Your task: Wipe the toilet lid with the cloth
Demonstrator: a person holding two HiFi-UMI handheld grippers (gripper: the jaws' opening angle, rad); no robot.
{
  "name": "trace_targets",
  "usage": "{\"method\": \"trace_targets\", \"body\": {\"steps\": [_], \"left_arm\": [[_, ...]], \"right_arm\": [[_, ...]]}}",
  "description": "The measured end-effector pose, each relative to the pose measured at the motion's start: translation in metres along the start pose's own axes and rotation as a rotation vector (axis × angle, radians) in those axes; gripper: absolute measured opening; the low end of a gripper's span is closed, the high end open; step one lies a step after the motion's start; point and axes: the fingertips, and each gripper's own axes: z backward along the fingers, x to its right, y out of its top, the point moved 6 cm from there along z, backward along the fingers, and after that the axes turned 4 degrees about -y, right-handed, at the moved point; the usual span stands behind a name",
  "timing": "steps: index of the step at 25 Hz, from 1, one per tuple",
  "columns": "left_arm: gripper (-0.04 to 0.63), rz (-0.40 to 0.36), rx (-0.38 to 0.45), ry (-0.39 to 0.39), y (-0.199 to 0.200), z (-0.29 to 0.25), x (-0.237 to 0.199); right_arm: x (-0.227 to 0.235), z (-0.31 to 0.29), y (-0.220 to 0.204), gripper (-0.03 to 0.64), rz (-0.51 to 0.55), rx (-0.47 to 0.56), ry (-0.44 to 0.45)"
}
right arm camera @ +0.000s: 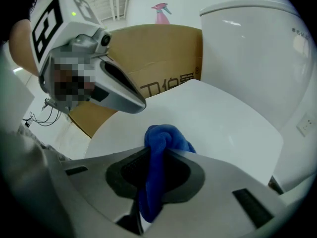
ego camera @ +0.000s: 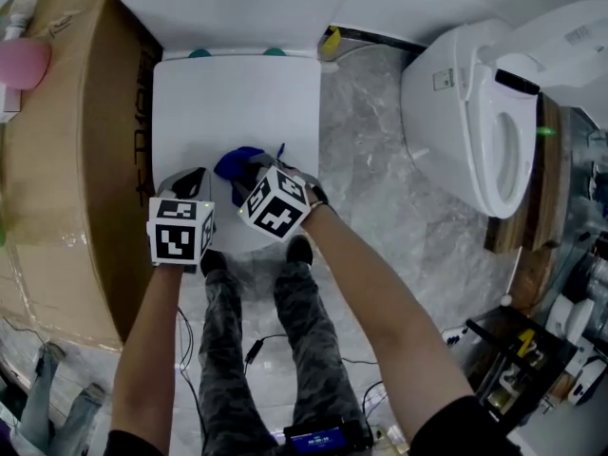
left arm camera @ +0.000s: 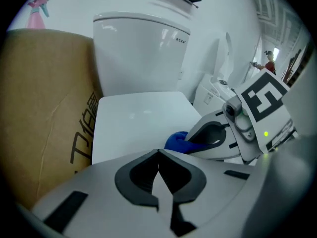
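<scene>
1. Cardboard box (ego camera: pixel 66 160): brown, and it stood hard against the toilet lid's 9 o'clock side. A pink spray bottle (right arm camera: pixel 159 10) showed above its top edge.
2. Your left gripper (ego camera: pixel 190 180): its jaws were pressed fully together with nothing between them. The tips sat over the lid's near edge, at about 7 o'clock; whether they touched the lid could not be told.
3. Toilet lid (ego camera: pixel 237 103): white and lowered flat, with the cistern (ego camera: pixel 237 3) at its 12 o'clock.
4. Cloth (ego camera: pixel 236 162): blue and bunched. It lay on the lid close to the 6 o'clock edge, just beside your left gripper's tips at their 3 o'clock.
5. Your right gripper (ego camera: pixel 255 169): its jaws were clamped on the cloth. One wad bulged out ahead of the tips onto the lid, and a tail ran back between the jaws.
6. Second toilet (ego camera: pixel 475 112): white, at the lid's 3 o'clock, well apart across the marbled floor (ego camera: pixel 370 207).
</scene>
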Motion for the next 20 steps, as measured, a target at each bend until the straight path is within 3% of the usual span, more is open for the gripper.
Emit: {"method": "trace_targets", "body": {"steps": [14,20], "left_arm": [[0.012,-0.061,0.006,0.014,0.001,-0.007,-0.032],[0.014,-0.073,0.041,-0.068,-0.002,-0.008,-0.024]], "right_arm": [[0.085,-0.018,0.05,0.058,-0.096,0.038,-0.123],[0.096,-0.023,0.063,0.058,-0.118,0.043,-0.17]]}}
